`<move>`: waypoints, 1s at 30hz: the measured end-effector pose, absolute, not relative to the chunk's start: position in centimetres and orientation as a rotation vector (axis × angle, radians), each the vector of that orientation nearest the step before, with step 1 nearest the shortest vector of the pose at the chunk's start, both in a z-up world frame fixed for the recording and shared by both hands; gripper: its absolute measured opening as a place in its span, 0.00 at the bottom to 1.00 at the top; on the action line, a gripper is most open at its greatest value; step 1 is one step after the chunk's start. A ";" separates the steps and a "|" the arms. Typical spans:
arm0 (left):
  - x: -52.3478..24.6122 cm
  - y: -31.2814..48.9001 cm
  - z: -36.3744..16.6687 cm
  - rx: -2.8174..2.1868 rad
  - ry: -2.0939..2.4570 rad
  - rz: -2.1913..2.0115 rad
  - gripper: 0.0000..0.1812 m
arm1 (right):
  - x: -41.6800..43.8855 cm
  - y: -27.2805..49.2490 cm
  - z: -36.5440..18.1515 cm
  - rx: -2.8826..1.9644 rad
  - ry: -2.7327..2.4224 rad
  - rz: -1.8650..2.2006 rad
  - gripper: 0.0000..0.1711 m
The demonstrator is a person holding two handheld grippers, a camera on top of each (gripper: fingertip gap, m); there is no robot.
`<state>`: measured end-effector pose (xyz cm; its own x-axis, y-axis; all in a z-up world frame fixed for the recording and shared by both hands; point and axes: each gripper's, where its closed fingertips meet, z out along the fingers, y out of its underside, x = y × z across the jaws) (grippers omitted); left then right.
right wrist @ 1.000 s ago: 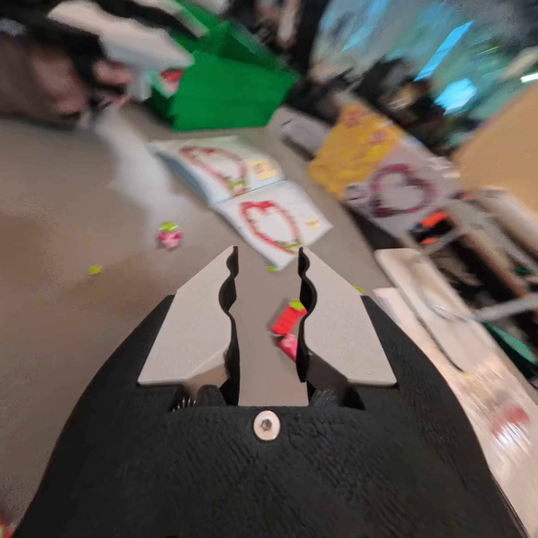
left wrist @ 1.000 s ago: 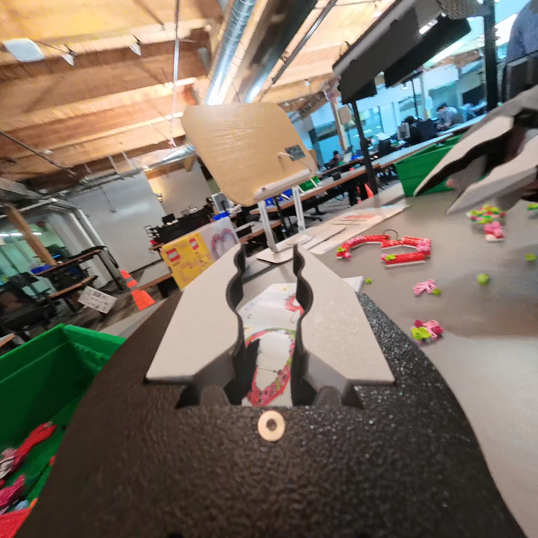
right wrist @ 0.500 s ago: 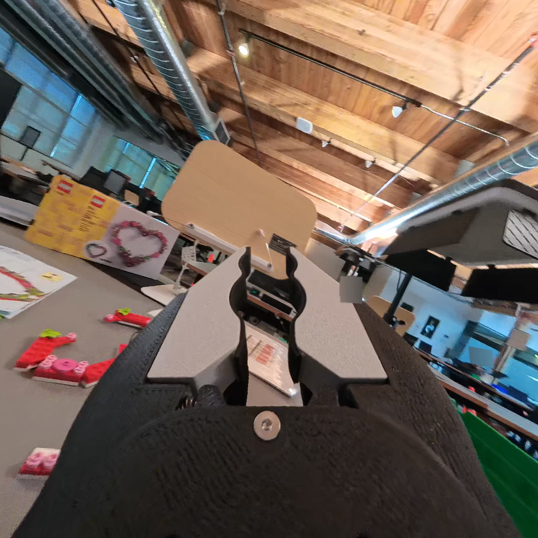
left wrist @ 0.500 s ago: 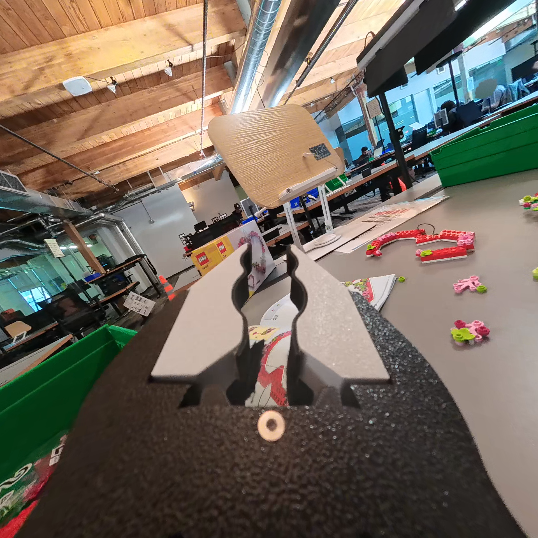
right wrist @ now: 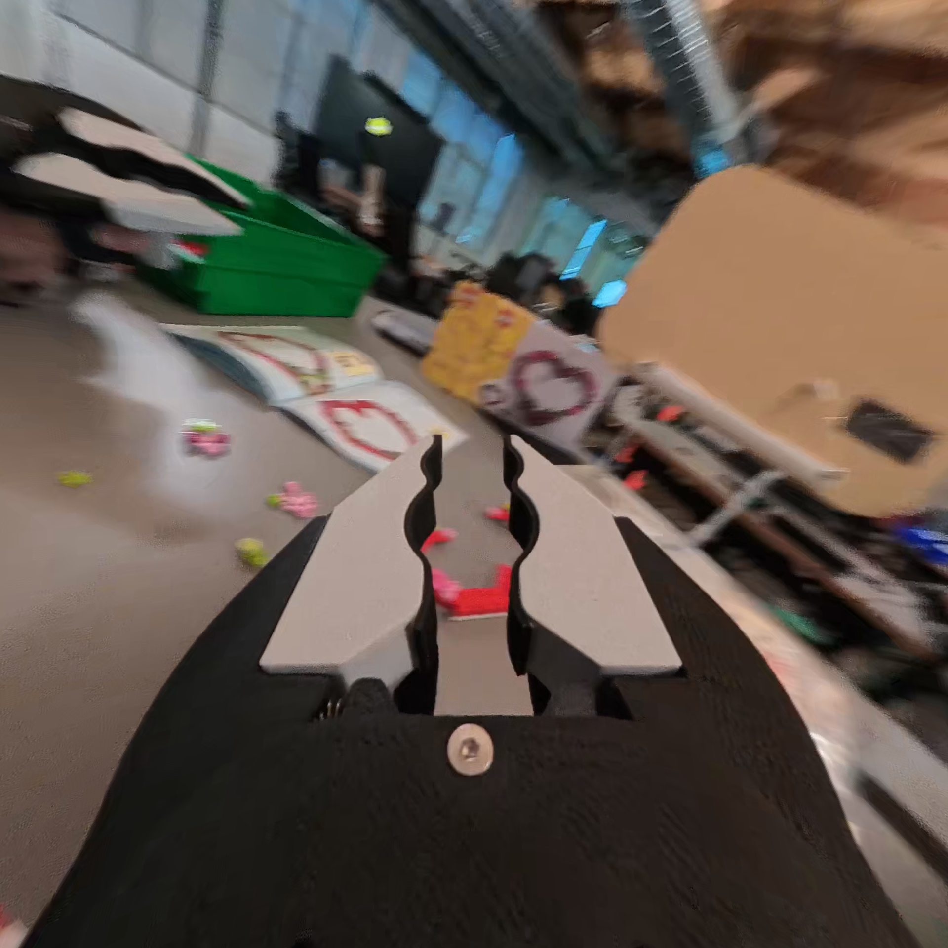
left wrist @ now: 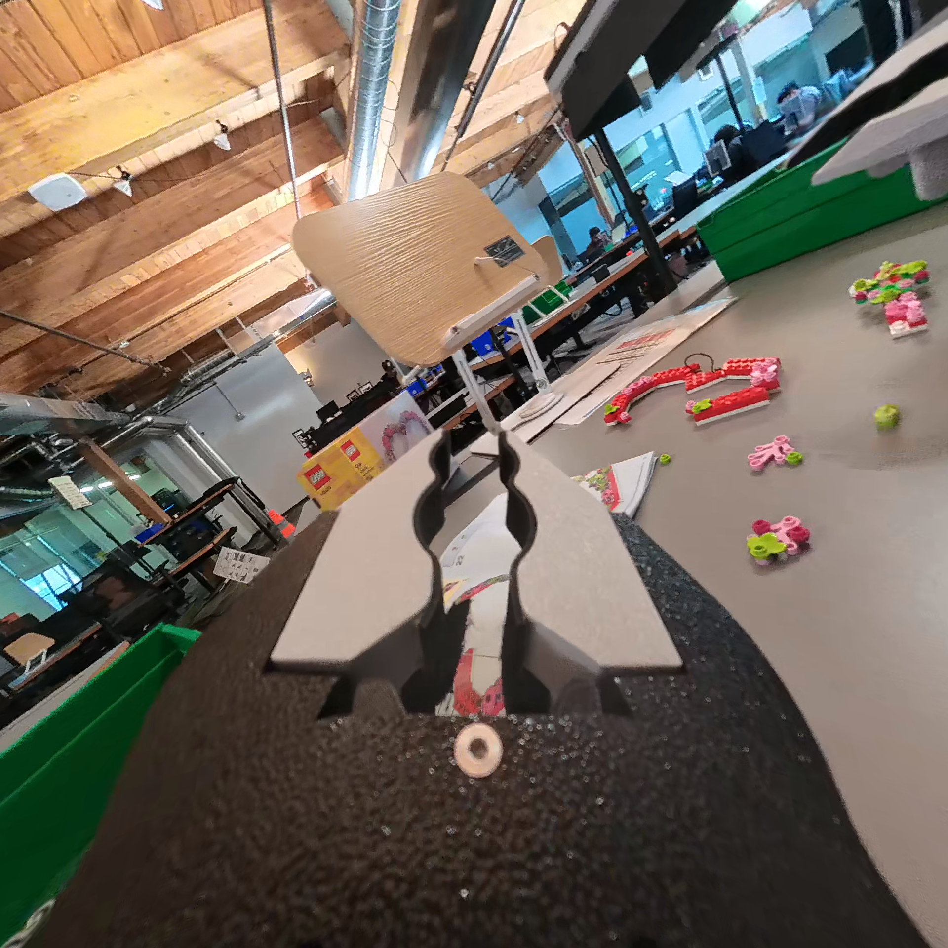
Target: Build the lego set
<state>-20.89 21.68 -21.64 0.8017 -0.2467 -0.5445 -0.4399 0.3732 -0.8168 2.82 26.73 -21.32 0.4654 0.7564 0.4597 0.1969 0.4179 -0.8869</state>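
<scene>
My left gripper (left wrist: 472, 442) is open and empty, held above the open instruction booklet (left wrist: 623, 479) on the grey table. Red arc sections (left wrist: 692, 384) of the partly built Lego heart lie to the right. Pink and green flower pieces (left wrist: 779, 538) are scattered nearby. My right gripper (right wrist: 472, 446) is open and empty above the table. A red Lego section (right wrist: 474, 597) shows through the gap between its jaws, on the table below. The right wrist view is blurred. The right gripper also shows in the left wrist view (left wrist: 897, 128), and the left gripper in the right wrist view (right wrist: 128, 174).
A wooden book stand (left wrist: 420, 267) and the yellow Lego box (left wrist: 349, 461) stand at the table's far edge. One green bin (left wrist: 800, 225) sits at the far right and another (left wrist: 77, 744) at my near left. A flower cluster (left wrist: 892, 292) and a loose green piece (left wrist: 886, 415) lie to the right. Some 25 cm of space lies between my two pairs of fingers.
The right wrist view swung up toward the ceiling and has come back down toward the table. The right gripper is again in the left view's top right corner. Both grippers stay open.
</scene>
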 end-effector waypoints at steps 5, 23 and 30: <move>-19.3 21.8 -23.3 -1.222 0.800 0.194 0.07 | -2.4 24.1 -26.0 -1.478 -1.311 0.894 0.10; -18.9 21.7 -23.7 -1.237 0.818 0.174 0.05 | -6.4 24.9 -33.5 -1.782 -1.780 0.842 0.09; -18.5 21.6 -23.7 -1.238 0.829 0.162 0.05 | -6.5 24.8 -34.2 -1.798 -1.826 0.803 0.05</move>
